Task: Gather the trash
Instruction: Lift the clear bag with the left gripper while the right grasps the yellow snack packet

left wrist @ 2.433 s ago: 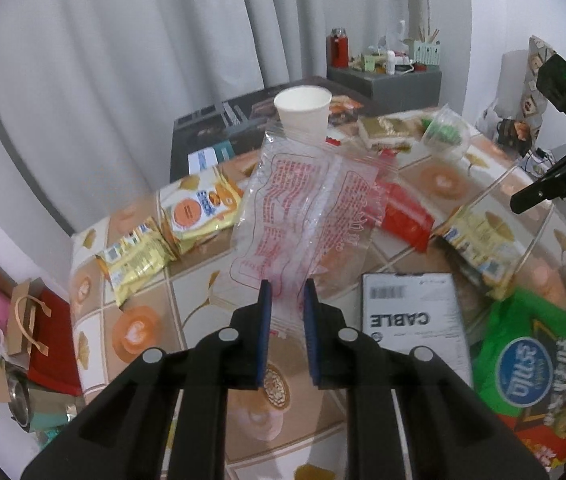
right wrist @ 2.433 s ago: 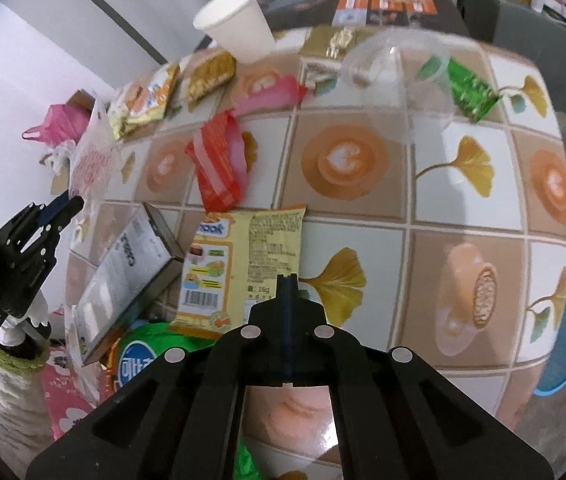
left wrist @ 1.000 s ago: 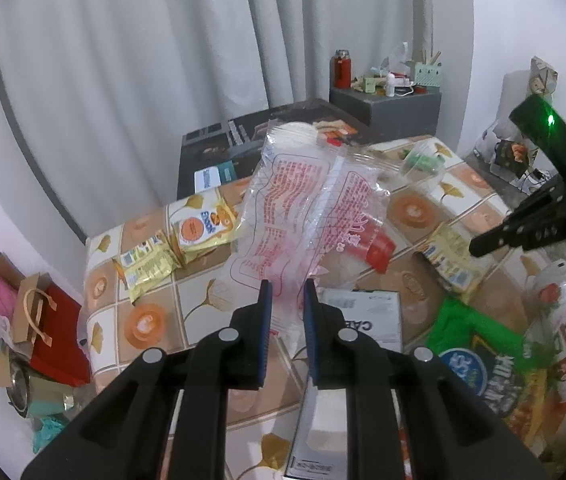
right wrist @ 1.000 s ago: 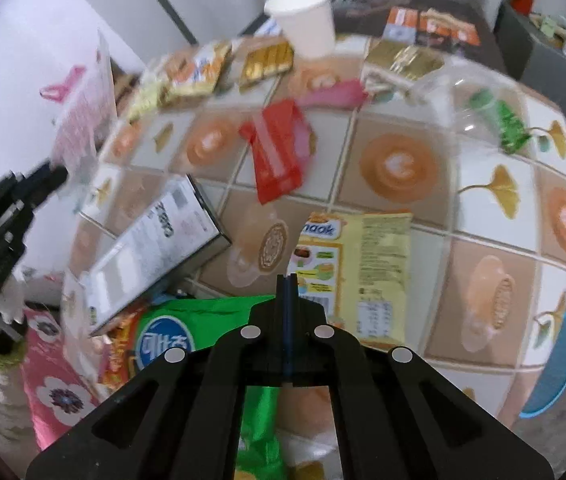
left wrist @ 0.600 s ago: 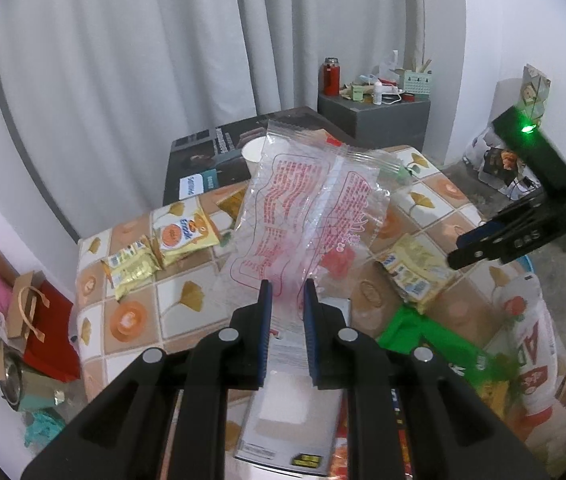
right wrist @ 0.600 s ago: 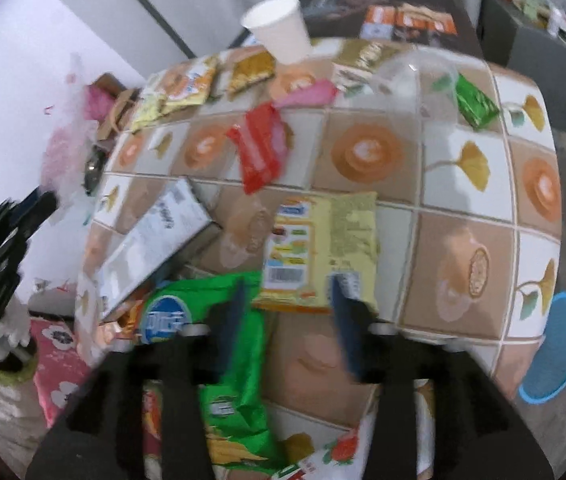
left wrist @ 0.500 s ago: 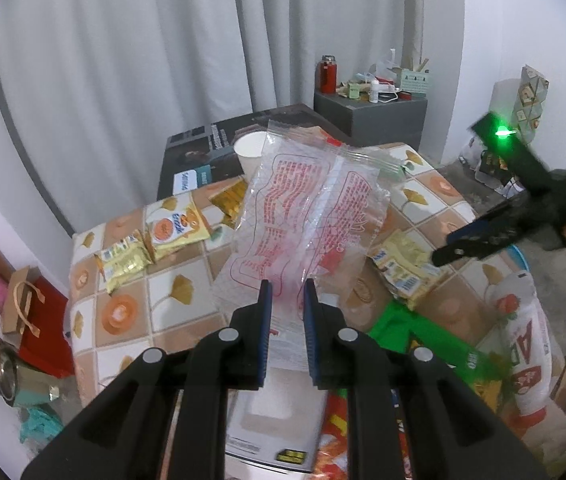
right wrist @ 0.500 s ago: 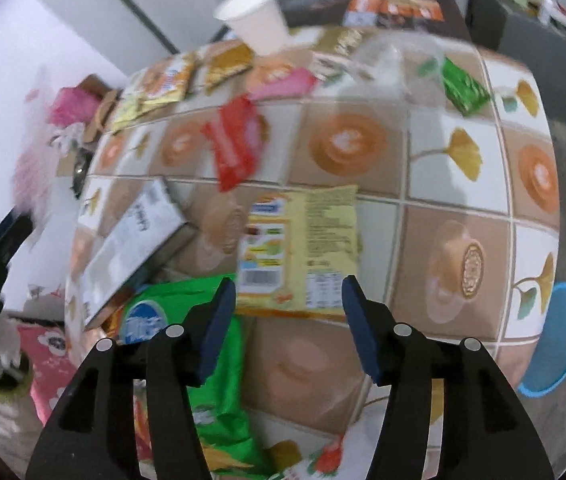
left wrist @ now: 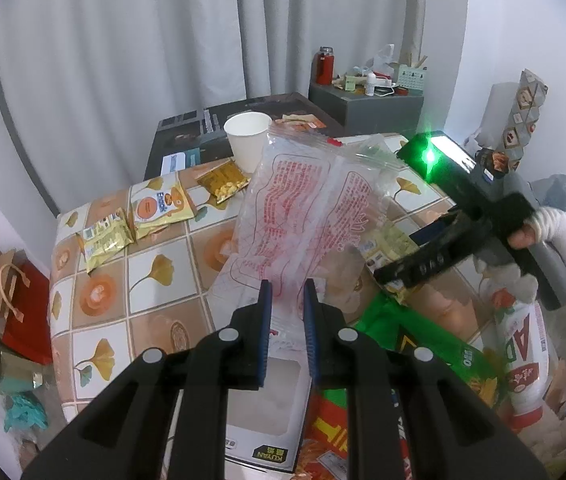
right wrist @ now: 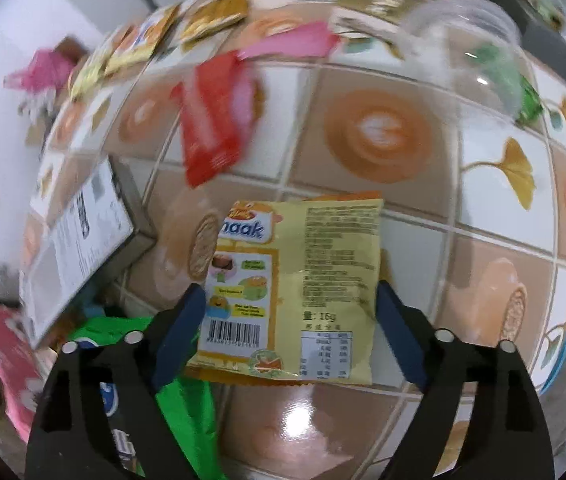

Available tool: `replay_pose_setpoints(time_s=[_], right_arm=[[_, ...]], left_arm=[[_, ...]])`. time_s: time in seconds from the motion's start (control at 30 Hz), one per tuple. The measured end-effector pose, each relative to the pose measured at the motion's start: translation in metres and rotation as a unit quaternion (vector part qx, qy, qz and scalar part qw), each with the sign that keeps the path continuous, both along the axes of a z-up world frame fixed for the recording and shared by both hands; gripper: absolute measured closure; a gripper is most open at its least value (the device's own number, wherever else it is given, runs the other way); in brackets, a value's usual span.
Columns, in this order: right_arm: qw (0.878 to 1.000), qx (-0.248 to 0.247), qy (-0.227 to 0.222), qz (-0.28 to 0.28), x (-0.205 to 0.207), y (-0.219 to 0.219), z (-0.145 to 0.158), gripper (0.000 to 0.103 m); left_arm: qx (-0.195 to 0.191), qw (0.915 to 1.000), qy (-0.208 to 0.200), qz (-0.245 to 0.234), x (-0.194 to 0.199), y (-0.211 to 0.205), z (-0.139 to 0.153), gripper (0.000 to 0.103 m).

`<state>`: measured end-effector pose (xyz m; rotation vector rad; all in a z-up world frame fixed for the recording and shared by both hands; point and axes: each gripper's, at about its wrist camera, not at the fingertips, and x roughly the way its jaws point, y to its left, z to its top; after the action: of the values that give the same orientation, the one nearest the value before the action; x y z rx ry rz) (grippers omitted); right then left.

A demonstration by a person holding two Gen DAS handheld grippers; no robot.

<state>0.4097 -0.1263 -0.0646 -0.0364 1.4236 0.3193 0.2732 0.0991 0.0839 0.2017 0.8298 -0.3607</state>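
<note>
A: How far along is the trash collecting?

B: Early, I judge. The left claw [left wrist: 286, 312] is clenched on the clear printed bag [left wrist: 307, 216], held up over the table [left wrist: 155, 280]

A: And the right claw [right wrist: 291, 322]?

B: Its jaws are opening, straddling the yellow snack packet [right wrist: 295, 296] lying flat on the table; nothing gripped yet

A: What's left?

B: Plenty: the red wrapper [right wrist: 215, 120], the paper cup [left wrist: 247, 140] and the other packets, none bagged as far as I can see
</note>
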Motion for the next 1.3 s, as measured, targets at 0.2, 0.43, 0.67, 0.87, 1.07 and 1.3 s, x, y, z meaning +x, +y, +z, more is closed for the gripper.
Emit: replay_pose_setpoints(time_s=[0.2,0.43,0.67,0.87,1.07,1.3], right_arm=[[0.998,-0.054,-0.020,0.025,-0.005,0.019,-0.004,0.020],[0.997,-0.074,-0.026,0.020,-0.004,0.033,-0.006,0.036],[0.998,-0.054,-0.030,0.002,-0.004,0.013,-0.002,0.052],[0.999,-0.018,-0.026,-0.022,-0.002,-0.012,0.004,0.061],[0.998,0.023,-0.021,-0.047,-0.012,-0.033,0.012,0.065],[0.993,0.086,-0.037,-0.076,-0.030,-0.082,0.044,0.066]], left_arm=[[-0.002,1.0000,0.005,0.003,0.000,0.002,-0.004,0.088],[-0.004,1.0000,0.002,0.005,-0.002,0.003,-0.003,0.088],[-0.006,0.9999,-0.004,0.008,-0.006,0.004,0.003,0.088],[-0.004,0.9999,-0.014,0.004,-0.013,-0.001,0.014,0.088],[-0.002,0.9998,-0.021,-0.002,-0.020,-0.011,0.025,0.088],[-0.003,0.9995,-0.028,-0.017,-0.027,-0.026,0.039,0.088]])
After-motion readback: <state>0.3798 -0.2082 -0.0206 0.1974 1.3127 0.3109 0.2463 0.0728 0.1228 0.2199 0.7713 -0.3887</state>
